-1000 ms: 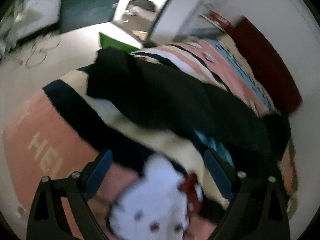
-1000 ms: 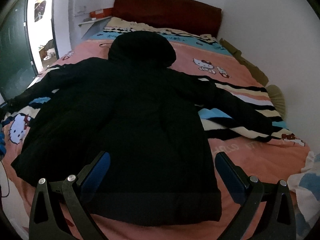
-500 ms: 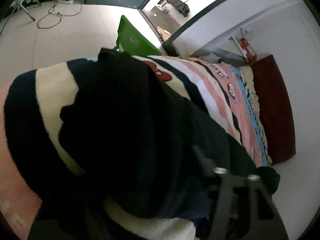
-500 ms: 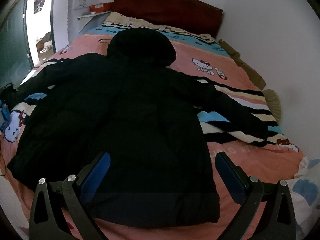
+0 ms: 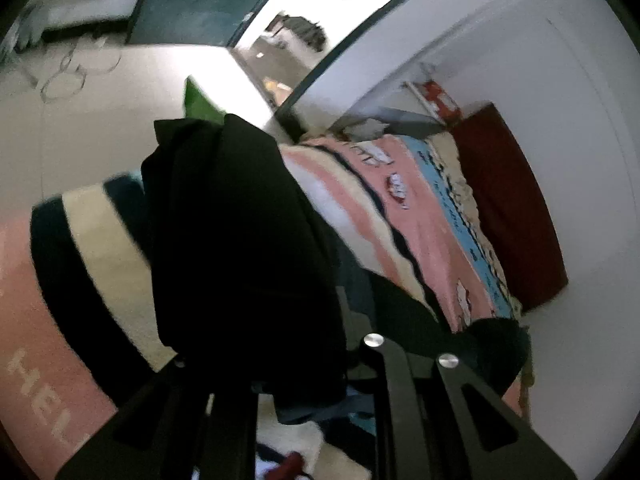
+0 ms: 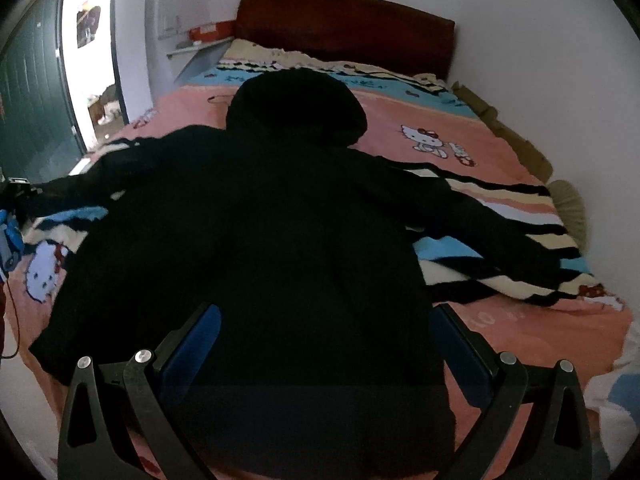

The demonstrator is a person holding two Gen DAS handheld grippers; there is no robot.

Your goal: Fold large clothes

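A large black hooded coat [image 6: 280, 240] lies back-up and spread out on the bed, hood [image 6: 296, 108] toward the headboard, sleeves stretched left and right. My left gripper [image 5: 280, 360] is shut on the cuff end of the left sleeve [image 5: 240, 240], which drapes over its fingers and hides the tips. That gripper also shows at the far left edge of the right wrist view [image 6: 12, 216]. My right gripper [image 6: 324, 344] is open and empty, hovering above the coat's hem [image 6: 320, 420].
The bed has a pink cartoon-cat blanket [image 6: 460, 132] with striped bands and a dark red headboard [image 6: 344, 28]. A white wall runs along the right side. A green chair [image 5: 200, 104], an open doorway [image 6: 92, 60] and floor cables [image 5: 68, 76] lie to the left.
My left gripper has reached the left sleeve cuff, closed on it and lifted it off the blanket. My right gripper has drifted slightly nearer the hem and stays open.
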